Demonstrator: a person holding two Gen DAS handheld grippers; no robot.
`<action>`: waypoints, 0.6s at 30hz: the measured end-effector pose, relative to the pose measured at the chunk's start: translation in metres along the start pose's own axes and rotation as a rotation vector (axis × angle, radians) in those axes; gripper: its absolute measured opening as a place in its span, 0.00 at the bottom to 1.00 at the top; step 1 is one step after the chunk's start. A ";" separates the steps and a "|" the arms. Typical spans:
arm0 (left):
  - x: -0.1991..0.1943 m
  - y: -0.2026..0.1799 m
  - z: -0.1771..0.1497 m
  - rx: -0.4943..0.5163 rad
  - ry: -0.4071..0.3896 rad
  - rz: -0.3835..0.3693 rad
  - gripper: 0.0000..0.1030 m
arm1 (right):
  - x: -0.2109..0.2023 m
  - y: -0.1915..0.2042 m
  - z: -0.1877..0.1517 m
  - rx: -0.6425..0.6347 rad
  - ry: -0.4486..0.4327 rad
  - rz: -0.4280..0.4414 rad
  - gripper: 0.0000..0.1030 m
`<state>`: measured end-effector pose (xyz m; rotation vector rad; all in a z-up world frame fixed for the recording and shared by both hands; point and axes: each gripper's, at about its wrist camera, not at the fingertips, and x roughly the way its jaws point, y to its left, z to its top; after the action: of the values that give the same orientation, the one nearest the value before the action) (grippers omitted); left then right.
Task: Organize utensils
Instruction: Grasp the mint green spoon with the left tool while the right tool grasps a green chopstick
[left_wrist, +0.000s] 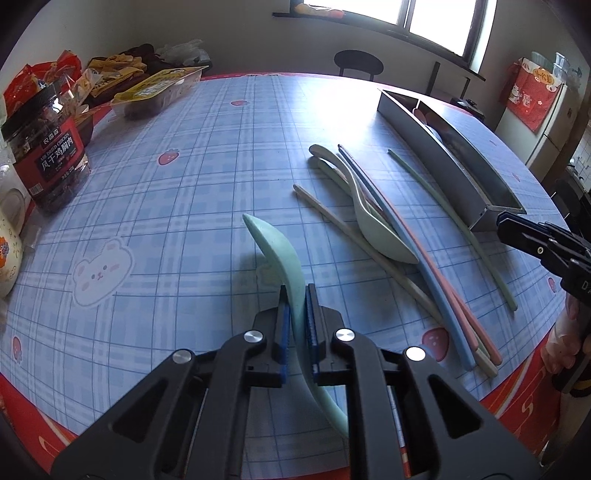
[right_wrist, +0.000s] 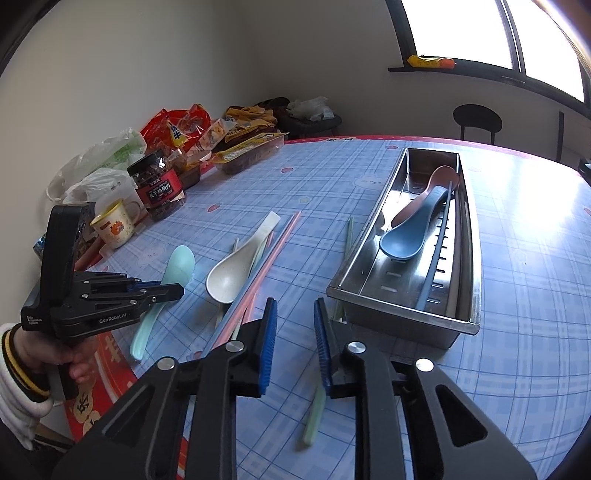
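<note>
On a table (left_wrist: 184, 177) covered with a blue plaid cloth, the left gripper (left_wrist: 296, 299) is clamping its blue-padded fingers (left_wrist: 283, 317) on the handle of a mint-green spoon (left_wrist: 275, 243), whose bowl is pointing away toward twelve o'clock in the left wrist view. At about two o'clock from that spoon, a loose cluster of utensils is lying on the cloth: a pale cream spoon (left_wrist: 373, 221) resting across a blue chopstick (left_wrist: 417, 266), a pink chopstick (left_wrist: 458, 299) and a beige chopstick (left_wrist: 354, 232), with one green chopstick (left_wrist: 454, 225) lying apart nearer the tray.

In the right wrist view, the right gripper (right_wrist: 295, 314) is hovering above the table's near edge; its fingers (right_wrist: 271, 343) are standing apart, pressing on nothing, with a green chopstick (right_wrist: 314, 417) lying on the cloth below the gap. At one o'clock from it, a long stainless steel tray (right_wrist: 391, 314) is holding a blue spoon (right_wrist: 406, 236), a brown spoon (right_wrist: 439, 181) and a dark blue chopstick (right_wrist: 434, 258). At ten o'clock, a jar of dried chicken (right_wrist: 159, 184), a cup (right_wrist: 114, 225) and snack bags (right_wrist: 184, 129) are crowding the far side.
</note>
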<state>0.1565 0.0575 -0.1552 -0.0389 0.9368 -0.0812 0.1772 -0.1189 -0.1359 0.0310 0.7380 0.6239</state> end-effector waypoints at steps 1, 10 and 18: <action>0.001 -0.001 0.000 0.007 -0.005 -0.001 0.12 | 0.000 0.001 0.000 -0.004 0.003 -0.006 0.15; 0.001 0.013 -0.003 -0.043 -0.041 -0.103 0.12 | 0.000 0.000 -0.004 -0.002 0.062 -0.080 0.14; 0.002 0.015 -0.004 -0.053 -0.038 -0.214 0.15 | 0.018 0.000 -0.007 0.006 0.138 -0.172 0.14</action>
<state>0.1550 0.0721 -0.1604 -0.1893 0.8940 -0.2531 0.1833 -0.1108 -0.1522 -0.0697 0.8659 0.4626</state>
